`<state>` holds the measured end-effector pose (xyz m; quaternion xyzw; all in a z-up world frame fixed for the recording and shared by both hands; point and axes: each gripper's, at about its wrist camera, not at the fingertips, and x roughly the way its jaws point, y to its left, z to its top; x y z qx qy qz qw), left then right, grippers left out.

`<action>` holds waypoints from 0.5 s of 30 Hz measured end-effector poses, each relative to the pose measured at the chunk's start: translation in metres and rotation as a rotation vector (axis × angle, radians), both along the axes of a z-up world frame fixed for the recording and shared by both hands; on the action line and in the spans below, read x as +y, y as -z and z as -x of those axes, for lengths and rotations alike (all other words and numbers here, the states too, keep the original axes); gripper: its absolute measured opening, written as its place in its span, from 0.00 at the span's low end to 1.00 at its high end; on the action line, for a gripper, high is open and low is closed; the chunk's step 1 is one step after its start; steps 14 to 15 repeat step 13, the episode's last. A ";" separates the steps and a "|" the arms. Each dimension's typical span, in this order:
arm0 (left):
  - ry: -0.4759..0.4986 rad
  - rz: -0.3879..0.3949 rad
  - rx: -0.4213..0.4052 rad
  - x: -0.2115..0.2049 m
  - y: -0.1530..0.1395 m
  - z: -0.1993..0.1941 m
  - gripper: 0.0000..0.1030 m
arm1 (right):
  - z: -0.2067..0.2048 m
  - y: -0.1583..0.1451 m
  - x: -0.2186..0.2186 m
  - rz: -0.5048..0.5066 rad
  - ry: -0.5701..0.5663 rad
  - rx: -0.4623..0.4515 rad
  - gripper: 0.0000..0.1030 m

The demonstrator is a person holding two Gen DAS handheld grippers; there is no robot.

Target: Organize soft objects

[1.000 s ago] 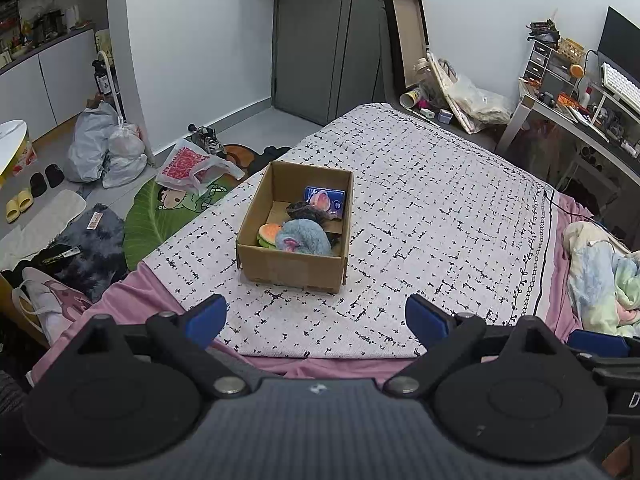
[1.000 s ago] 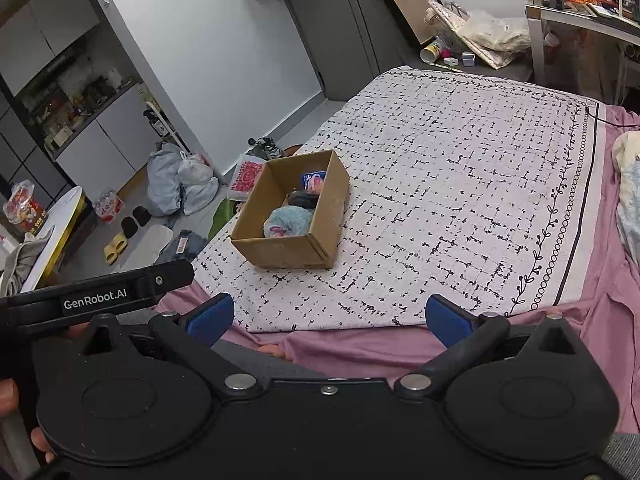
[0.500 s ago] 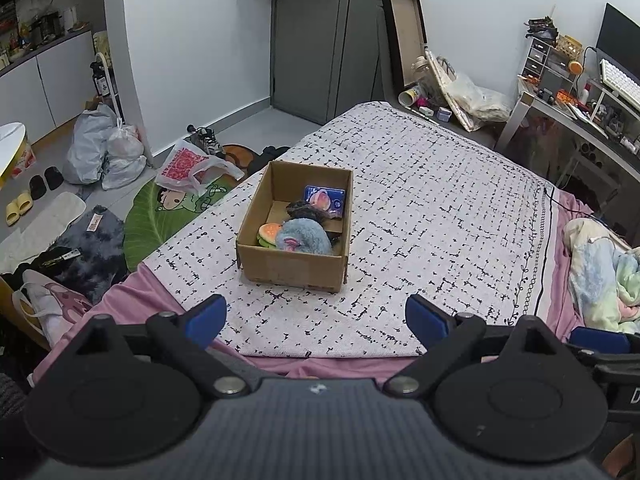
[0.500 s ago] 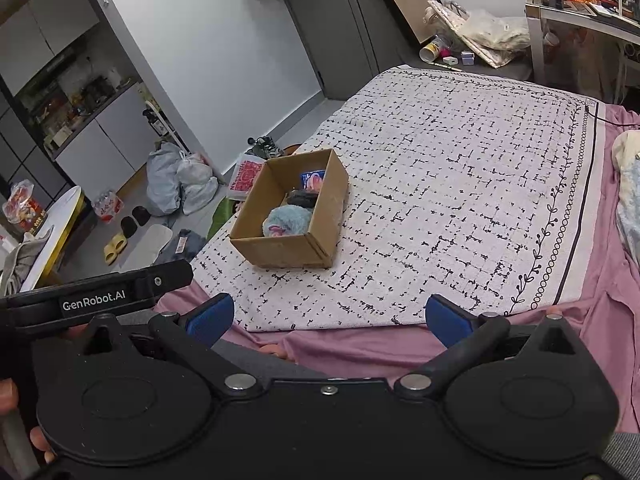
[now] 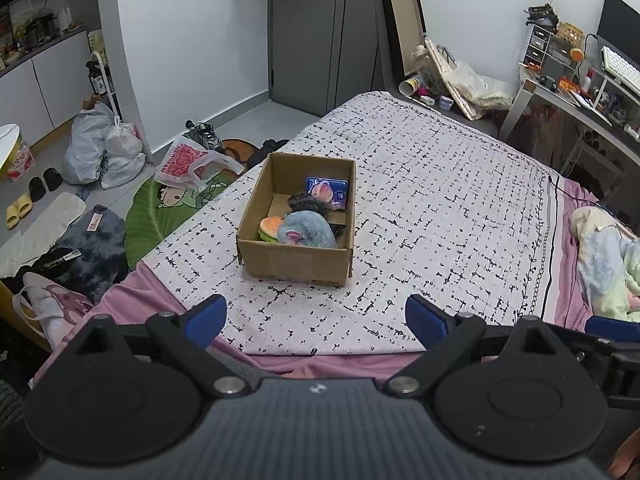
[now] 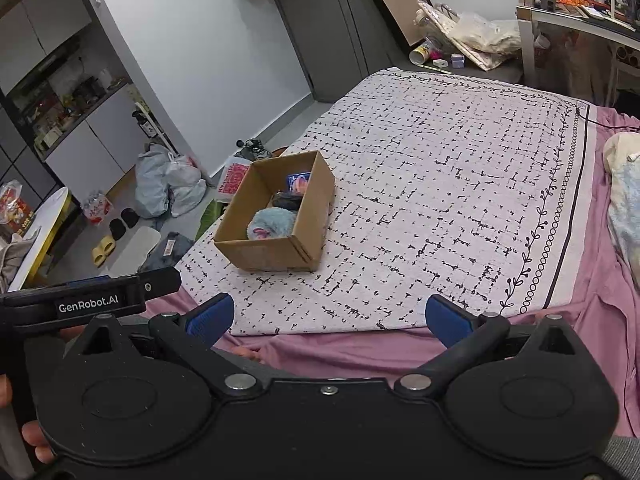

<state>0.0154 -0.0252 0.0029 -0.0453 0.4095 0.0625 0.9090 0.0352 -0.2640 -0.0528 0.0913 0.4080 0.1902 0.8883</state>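
An open cardboard box (image 5: 294, 266) stands on the white patterned bedspread (image 5: 440, 208) near the bed's left edge. In it lie a blue fluffy plush (image 5: 308, 229), a burger-shaped toy (image 5: 269, 227), a dark soft item (image 5: 310, 202) and a blue packet (image 5: 327, 189). The box also shows in the right wrist view (image 6: 272, 254), with the blue plush (image 6: 272, 222) inside. My left gripper (image 5: 316, 316) is open and empty, held back from the box above the bed's near edge. My right gripper (image 6: 328, 316) is open and empty, likewise short of the box.
A pastel blanket (image 5: 604, 264) is bunched at the bed's right side. Bags (image 5: 104, 148), slippers (image 5: 18, 210) and clothes (image 5: 80, 240) litter the floor to the left. A cluttered desk (image 5: 580, 92) stands at the back right. The left gripper's body (image 6: 92, 300) shows in the right wrist view.
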 end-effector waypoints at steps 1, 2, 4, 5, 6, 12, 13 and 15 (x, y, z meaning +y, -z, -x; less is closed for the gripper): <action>0.001 -0.004 0.000 -0.001 0.001 -0.001 0.92 | -0.001 0.001 0.000 0.005 0.002 0.000 1.00; 0.001 -0.008 -0.001 -0.001 0.003 -0.002 0.92 | -0.002 0.002 0.000 0.011 0.007 0.000 1.00; 0.013 -0.010 -0.002 -0.001 0.007 -0.004 0.92 | -0.002 0.005 0.000 0.021 0.011 -0.006 1.00; 0.022 -0.008 -0.002 -0.002 0.009 -0.006 0.92 | -0.003 0.006 0.001 0.030 0.009 -0.009 1.00; 0.030 -0.006 0.000 -0.002 0.011 -0.008 0.92 | -0.004 0.007 0.001 0.038 0.011 -0.009 1.00; 0.065 0.020 0.001 -0.005 0.022 -0.022 0.92 | -0.012 0.012 -0.005 0.049 0.046 -0.025 1.00; 0.071 0.031 0.000 -0.005 0.023 -0.025 0.92 | -0.014 0.014 -0.007 0.043 0.052 -0.023 1.00; 0.071 0.031 0.000 -0.005 0.023 -0.025 0.92 | -0.014 0.014 -0.007 0.043 0.052 -0.023 1.00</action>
